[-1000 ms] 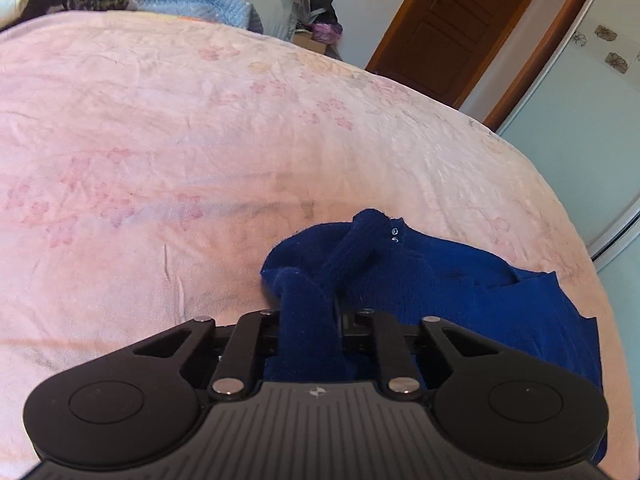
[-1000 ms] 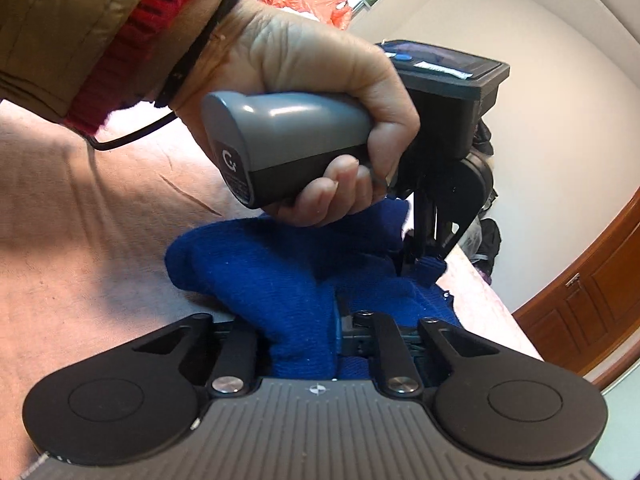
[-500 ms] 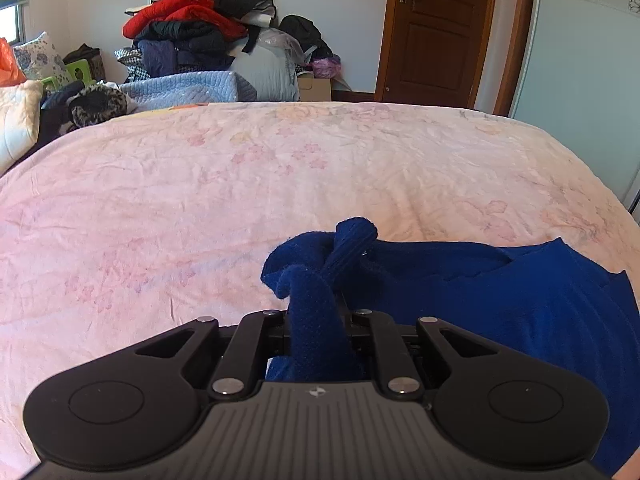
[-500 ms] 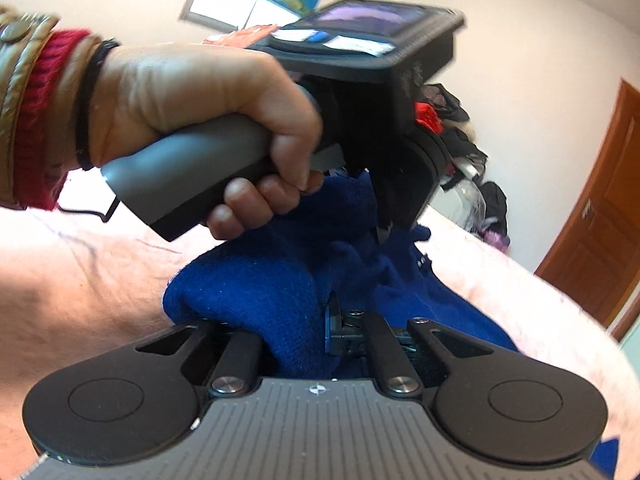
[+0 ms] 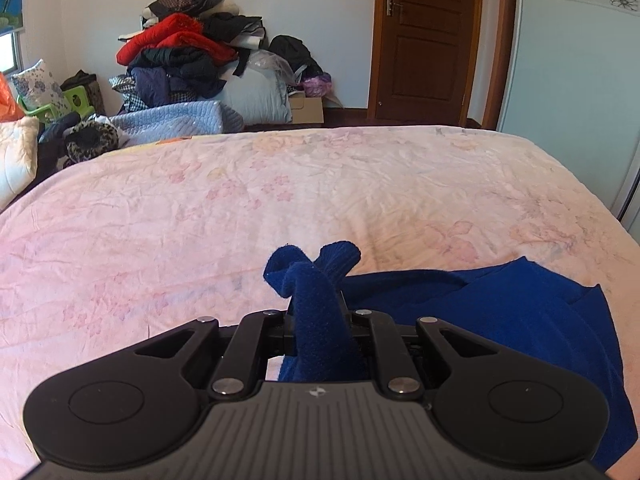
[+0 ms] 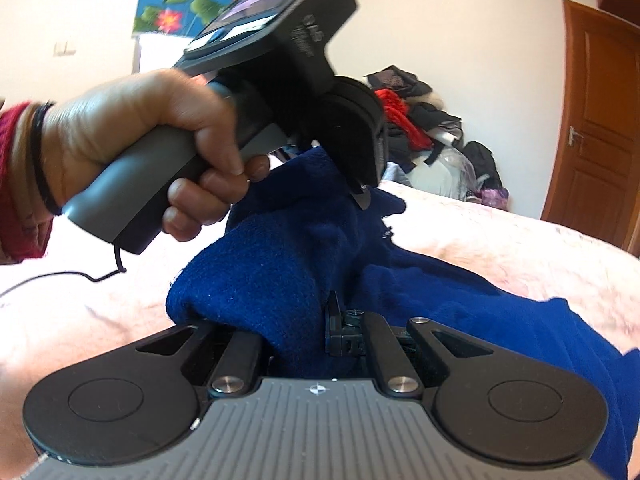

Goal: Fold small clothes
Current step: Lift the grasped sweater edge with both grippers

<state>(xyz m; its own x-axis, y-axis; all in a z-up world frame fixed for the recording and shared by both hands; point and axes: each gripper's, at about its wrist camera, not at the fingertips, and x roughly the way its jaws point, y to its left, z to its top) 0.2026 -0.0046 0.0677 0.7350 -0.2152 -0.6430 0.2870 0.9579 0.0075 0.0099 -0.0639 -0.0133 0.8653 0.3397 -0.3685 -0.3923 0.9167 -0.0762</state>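
Note:
A dark blue knitted garment (image 5: 500, 312) lies bunched on the pink flowered bedsheet (image 5: 200, 216). My left gripper (image 5: 318, 312) is shut on a fold of it, and a twisted end of the cloth sticks up past the fingertips. In the right wrist view my right gripper (image 6: 320, 316) is shut on another edge of the blue garment (image 6: 460, 304), which drapes over its jaws. The left gripper (image 6: 362, 196), held by a person's hand (image 6: 160, 152), hangs just beyond, also clamped on the cloth. Both edges are lifted off the bed.
A heap of red, black and grey clothes (image 5: 188, 48) with a light blue quilt (image 5: 172, 122) stands past the bed's far edge. A brown wooden door (image 5: 426, 40) is at the back right. A black cable (image 6: 60, 276) trails on the sheet at left.
Both grippers have risen with the blue garment and rolled level. The views now show more of the room, and the left gripper has swung up and right in the right wrist view.

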